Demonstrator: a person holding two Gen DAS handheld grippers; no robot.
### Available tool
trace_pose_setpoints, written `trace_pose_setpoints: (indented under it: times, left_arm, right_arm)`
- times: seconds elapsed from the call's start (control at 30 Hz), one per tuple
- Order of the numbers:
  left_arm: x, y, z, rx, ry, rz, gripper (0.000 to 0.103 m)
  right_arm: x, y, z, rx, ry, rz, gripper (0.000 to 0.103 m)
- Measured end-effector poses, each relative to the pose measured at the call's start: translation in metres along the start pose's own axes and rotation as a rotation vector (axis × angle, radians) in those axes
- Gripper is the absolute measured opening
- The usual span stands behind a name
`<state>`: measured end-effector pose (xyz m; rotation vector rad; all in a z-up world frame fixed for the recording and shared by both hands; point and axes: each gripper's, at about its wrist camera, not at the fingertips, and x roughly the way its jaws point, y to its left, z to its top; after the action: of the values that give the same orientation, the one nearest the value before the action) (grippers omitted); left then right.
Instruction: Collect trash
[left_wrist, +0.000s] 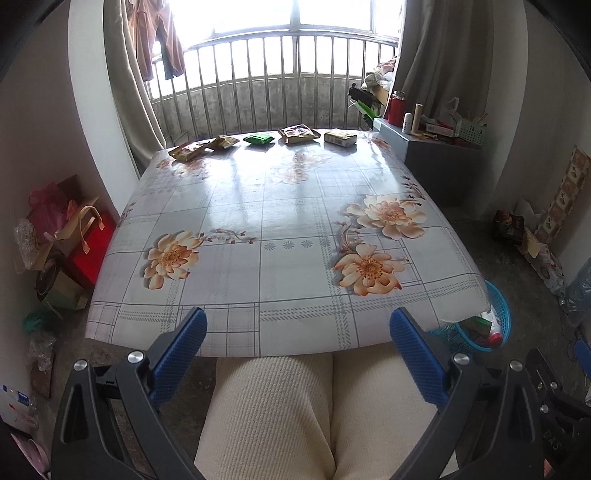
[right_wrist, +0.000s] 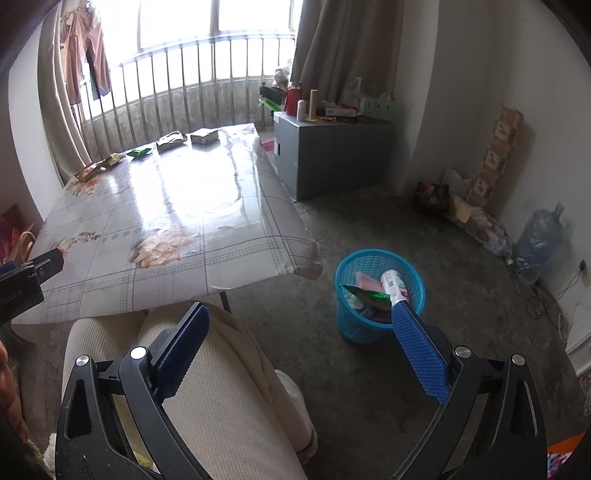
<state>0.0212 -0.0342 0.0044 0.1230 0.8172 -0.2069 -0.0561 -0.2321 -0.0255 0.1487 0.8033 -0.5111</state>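
Lying in a left-right row along the far table (left_wrist: 258, 221) edge, five wrappers (left_wrist: 260, 139) are well beyond both empty, spread claws; left gripper (left_wrist: 297, 328) faces them, right gripper (right_wrist: 301, 321) is nearer the basket (right_wrist: 380, 295).

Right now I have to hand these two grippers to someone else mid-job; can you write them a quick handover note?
Left gripper: open, empty, over the lap at the table's near edge.
Right gripper: open, empty, near the blue basket on the floor by the table's near right corner.
Done: the basket already holds a green wrapper, a white bottle and other scraps.
Left: five packets lie in a row along the far edge of the table: two orange-brown wrappers, a green packet, a brown packet and a pale box-like pack. All are apart from both grippers.
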Motion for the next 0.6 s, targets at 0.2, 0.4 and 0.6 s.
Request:
trace_pose_setpoints:
  times: [0.2,0.4,0.6]
  left_arm:
    - [-0.001,-0.004,0.004,0.007,-0.009,0.011,0.097]
    - [-0.003,0.0,0.012,-0.015,-0.026,0.03,0.097]
    - [-0.002,0.003,0.02,-0.017,-0.038,0.047,0.097]
  right_arm:
    - [0.001,0.002,0.003,0.003,0.006,-0.006,0.095]
    - [0.002,0.006,0.011,0.001,0.009,0.009,0.095]
    - [0.001,0.009,0.019,-0.004,0.001,0.011,0.095]
